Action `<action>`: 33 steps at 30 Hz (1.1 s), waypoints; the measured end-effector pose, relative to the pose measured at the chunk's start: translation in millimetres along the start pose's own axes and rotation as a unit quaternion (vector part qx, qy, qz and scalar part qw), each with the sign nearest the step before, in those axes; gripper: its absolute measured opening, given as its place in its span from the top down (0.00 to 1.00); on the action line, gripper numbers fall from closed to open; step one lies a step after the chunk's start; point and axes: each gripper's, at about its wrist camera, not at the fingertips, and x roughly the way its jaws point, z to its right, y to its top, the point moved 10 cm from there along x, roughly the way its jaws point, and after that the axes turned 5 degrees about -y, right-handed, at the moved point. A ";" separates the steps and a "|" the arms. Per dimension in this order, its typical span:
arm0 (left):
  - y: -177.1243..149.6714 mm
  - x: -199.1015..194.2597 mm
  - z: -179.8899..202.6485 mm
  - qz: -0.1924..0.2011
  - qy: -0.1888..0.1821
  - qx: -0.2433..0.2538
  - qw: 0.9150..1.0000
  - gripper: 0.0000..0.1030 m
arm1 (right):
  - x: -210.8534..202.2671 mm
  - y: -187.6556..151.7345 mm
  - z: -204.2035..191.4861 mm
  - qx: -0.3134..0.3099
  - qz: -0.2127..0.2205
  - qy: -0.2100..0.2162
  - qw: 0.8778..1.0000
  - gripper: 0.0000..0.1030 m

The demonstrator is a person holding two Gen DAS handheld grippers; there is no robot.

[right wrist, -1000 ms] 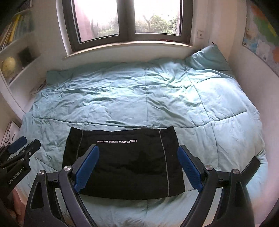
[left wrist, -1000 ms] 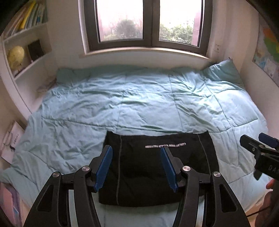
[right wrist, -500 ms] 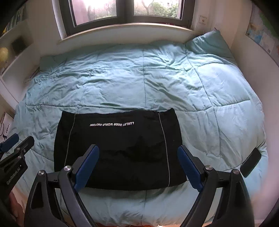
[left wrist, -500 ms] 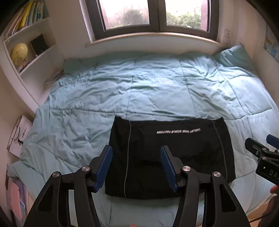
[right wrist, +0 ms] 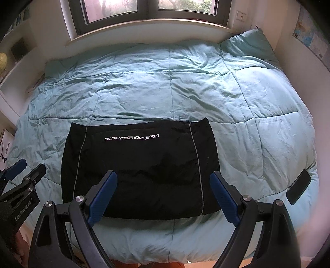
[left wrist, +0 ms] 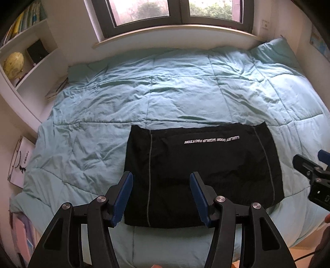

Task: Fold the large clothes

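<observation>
Two handheld grippers poised above a folded black garment on a bed.

Folded into a flat rectangle, black garment (right wrist: 140, 169) lying on the near part of a light blue quilt (right wrist: 185, 86), close to the bed's near edge, with thin pale stripes down its left and right sides and white lettering near its far edge, upside down from here. Left gripper (left wrist: 160, 195) above the garment's near left corner, blue pads (left wrist: 123, 193) moderately spread, nothing between them. Right gripper (right wrist: 164, 195) above the garment's near right part, pads (right wrist: 223, 195) spread wide, also gripping nothing. Flat dark object (right wrist: 299, 188) on the quilt's near right edge. Beyond the bed, a window (left wrist: 175, 12); on the left, white shelves with a yellow globe (left wrist: 13, 64).
</observation>
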 end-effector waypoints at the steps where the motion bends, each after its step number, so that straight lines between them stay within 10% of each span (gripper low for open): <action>1: -0.4 1.1 -1.5 -0.002 0.002 -0.001 1.000 0.43 | 1.1 -0.5 -0.5 -0.002 -0.001 0.000 1.000 0.10; 33: -4.5 12.6 -15.2 -0.016 0.024 0.010 1.000 0.43 | 16.9 -9.3 -7.9 -0.029 -0.021 0.002 0.999 0.10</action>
